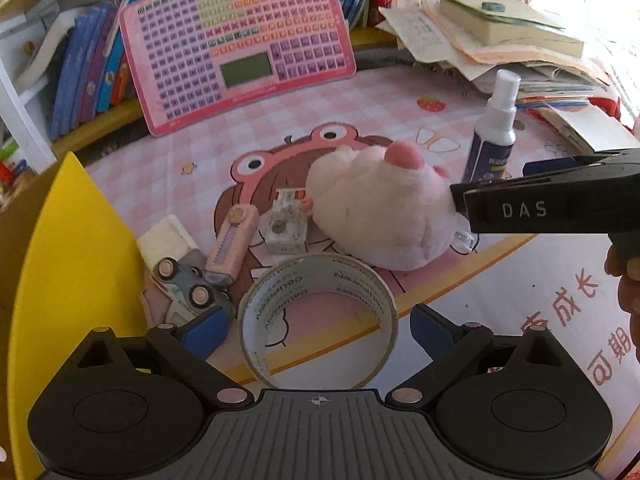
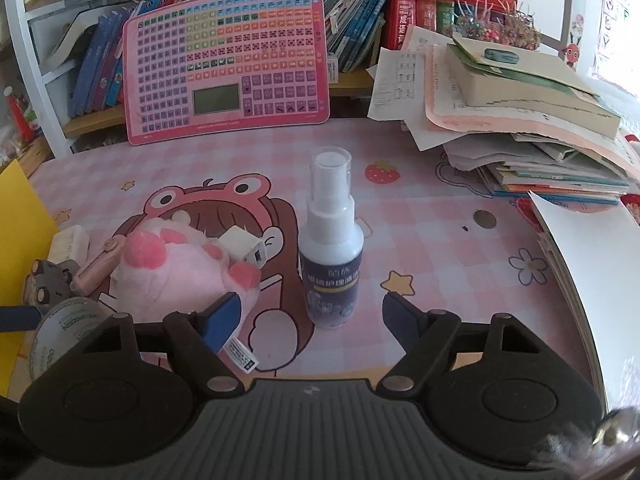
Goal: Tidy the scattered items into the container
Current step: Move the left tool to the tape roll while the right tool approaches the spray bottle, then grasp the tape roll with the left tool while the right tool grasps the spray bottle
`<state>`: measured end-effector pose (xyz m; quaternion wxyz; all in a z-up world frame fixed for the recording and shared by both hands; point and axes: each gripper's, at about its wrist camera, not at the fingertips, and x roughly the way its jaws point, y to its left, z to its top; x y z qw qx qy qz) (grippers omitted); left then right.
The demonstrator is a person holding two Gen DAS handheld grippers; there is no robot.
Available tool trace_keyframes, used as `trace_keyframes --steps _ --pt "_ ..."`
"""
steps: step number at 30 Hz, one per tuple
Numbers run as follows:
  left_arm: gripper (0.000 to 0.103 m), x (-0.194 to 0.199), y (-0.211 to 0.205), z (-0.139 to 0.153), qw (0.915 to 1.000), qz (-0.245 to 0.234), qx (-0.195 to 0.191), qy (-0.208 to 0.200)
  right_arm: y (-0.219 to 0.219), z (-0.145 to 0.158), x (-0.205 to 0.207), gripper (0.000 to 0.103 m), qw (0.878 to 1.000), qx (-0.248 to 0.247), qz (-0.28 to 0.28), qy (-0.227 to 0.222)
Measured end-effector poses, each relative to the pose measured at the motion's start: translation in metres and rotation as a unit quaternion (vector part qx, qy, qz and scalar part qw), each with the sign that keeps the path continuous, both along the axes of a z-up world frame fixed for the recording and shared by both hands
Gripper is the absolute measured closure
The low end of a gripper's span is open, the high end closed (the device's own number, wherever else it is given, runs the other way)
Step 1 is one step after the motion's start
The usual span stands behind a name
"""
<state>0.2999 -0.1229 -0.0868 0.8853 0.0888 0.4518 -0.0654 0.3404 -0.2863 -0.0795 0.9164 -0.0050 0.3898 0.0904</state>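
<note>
With my left claw (image 1: 316, 332) spread around the upright clear tape roll (image 1: 318, 320) and my right claw (image 2: 312, 320) spread before the white-capped spray bottle (image 2: 331, 240) at twelve o'clock, I'd centre each, then squeeze gently on the bench (image 2: 440, 208).

Tape roll (image 1: 318, 320) before plush toy (image 1: 380, 208), spray bottle (image 2: 332, 240) right of it

I count one tape roll (image 1: 318, 316), one plush toy (image 1: 380, 212), one spray bottle (image 2: 331, 240), one toy car (image 1: 188, 284), one pink utility knife (image 1: 232, 240), one small box (image 1: 286, 228), one pink keyboard chart (image 2: 226, 60)
</note>
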Motion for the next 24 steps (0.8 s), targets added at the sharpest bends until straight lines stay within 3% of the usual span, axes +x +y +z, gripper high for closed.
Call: trace_keyframes --steps 4,11,16,18,24 --pt "0.006 0.008 0.001 -0.007 0.9998 0.008 -0.004 0.016 0.001 0.000 0.005 0.026 1.000 -0.005 0.003 -0.003" --pt "0.016 0.015 -0.001 -0.016 0.9992 0.018 0.002 0.035 -0.001 -0.004 0.015 0.039 1.000 -0.011 0.000 0.000" --pt "0.016 0.016 -0.002 -0.017 0.9992 0.022 0.002 0.034 -0.002 -0.006 0.019 0.054 1.000 -0.018 0.000 -0.004" --pt "0.017 0.016 -0.002 -0.016 0.9992 0.024 0.002 0.033 -0.003 -0.008 0.021 0.070 1.000 -0.016 -0.001 -0.005" --pt "0.017 0.010 -0.006 -0.011 0.9995 0.008 0.002 0.031 -0.011 -0.006 0.019 0.072 1.000 -0.001 -0.008 0.004"
